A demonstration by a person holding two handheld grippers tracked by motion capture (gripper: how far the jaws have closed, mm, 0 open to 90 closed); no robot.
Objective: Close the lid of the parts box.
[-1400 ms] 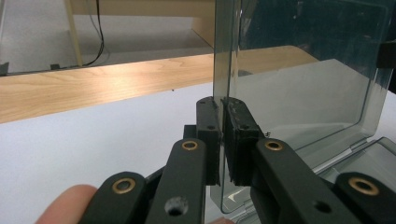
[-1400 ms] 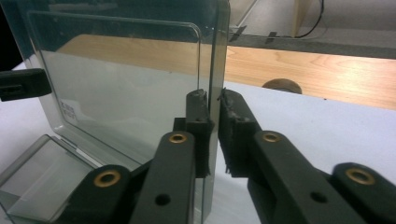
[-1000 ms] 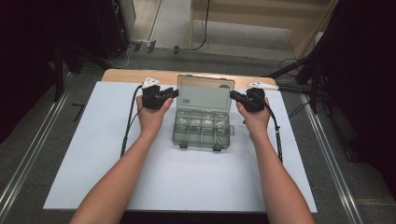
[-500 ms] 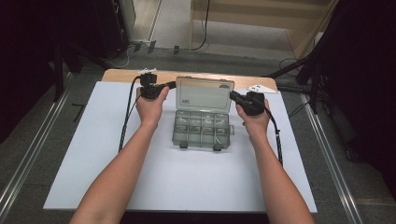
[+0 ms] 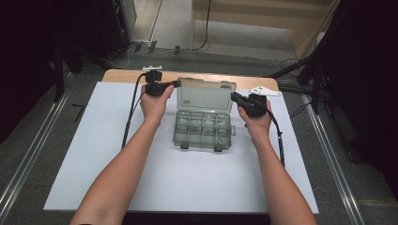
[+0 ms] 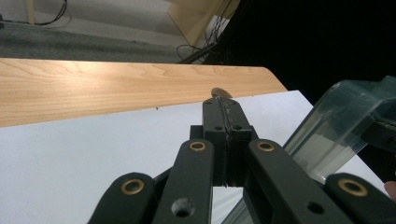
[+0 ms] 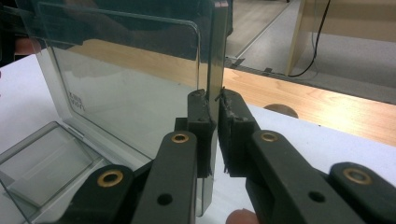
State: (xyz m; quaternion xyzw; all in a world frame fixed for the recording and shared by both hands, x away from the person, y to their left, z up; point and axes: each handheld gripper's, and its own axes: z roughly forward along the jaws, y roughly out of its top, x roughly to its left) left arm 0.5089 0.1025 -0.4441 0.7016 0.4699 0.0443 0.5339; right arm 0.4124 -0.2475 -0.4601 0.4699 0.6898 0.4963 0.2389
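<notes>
Your right gripper (image 7: pixel 212 116) is clamped on the right edge of the lid (image 5: pixel 206 96) of the clear compartment box (image 5: pixel 203 131), which sits in the middle of the white mat (image 5: pixel 94 154), its long axis running left to right across the table. In the right gripper view the pads pinch the lid's thin side wall, and the lid stands raised, close to upright, hinged along the far side of the box. Your left gripper (image 6: pixel 220 109) has its jaws shut tight with nothing between them (they have just been closing, and the left gripper view shows the pads meeting on air); it sits at the lid's far left corner, with the lid's edge just to the right of the jaws rather than inside them. That is the relation that counts: the lid lies to the right of the left gripper, and only the right gripper has a hold on it. If you want both sides supported, the left jaws would likely need to open and shift right onto the lid's left edge. The wooden table edge (image 6: pixel 116 88) lies beyond.
</notes>
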